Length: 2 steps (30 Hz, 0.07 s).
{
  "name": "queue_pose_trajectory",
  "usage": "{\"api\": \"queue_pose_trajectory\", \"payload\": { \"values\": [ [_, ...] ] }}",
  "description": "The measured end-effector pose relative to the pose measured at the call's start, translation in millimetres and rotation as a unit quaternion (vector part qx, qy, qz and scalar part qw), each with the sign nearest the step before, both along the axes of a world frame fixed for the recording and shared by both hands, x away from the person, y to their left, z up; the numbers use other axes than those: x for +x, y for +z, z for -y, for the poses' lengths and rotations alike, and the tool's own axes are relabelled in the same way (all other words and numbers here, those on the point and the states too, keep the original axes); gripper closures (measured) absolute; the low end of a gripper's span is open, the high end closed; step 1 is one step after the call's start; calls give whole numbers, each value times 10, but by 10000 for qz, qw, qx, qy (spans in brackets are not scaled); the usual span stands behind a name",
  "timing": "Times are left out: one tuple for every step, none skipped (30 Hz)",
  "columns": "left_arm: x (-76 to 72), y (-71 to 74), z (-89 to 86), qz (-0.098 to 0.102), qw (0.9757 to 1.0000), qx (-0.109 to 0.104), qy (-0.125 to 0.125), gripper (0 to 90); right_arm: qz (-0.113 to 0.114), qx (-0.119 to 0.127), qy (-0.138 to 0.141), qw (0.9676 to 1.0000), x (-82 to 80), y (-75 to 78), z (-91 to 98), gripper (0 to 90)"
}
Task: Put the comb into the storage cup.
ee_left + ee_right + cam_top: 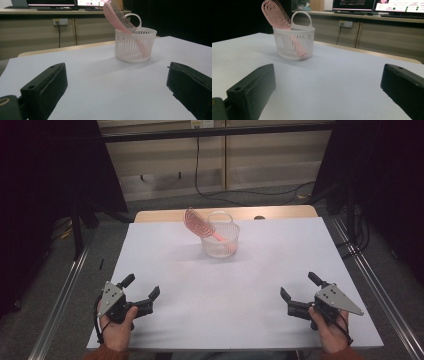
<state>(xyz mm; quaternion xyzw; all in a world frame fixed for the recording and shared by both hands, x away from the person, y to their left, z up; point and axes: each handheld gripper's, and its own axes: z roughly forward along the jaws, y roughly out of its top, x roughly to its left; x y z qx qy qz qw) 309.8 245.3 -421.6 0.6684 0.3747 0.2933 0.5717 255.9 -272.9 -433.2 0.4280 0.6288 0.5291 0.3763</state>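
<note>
Pink hairbrush stands handle-down in the white slotted basket at 12 o'clock on the counter, head leaning over the rim toward 10 o'clock. Looks like either start or end of the job: nothing gripped, both claws parked near the front edge, well apart from the basket. Next move probably calls for a reach forward to the brush head or the basket's handle loop. Left claw at 7 o'clock, jaws wide, empty. Right claw at 5 o'clock, jaws wide, empty. Both hands low, claws angled inward toward the basket.
</note>
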Motion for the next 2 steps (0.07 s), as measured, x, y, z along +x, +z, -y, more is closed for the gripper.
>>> {"api": "queue_pose_trajectory", "payload": {
  "values": [
    [1, -5, 1, -15, 10000, 7, 10, 32, 17, -13, 17, 10000, -2, 0, -1, 0],
    [6, -10, 0, -16, 10000, 71, 32, 31, 23, -16, 24, 10000, -3, 0, -2, 0]
  ]
}}
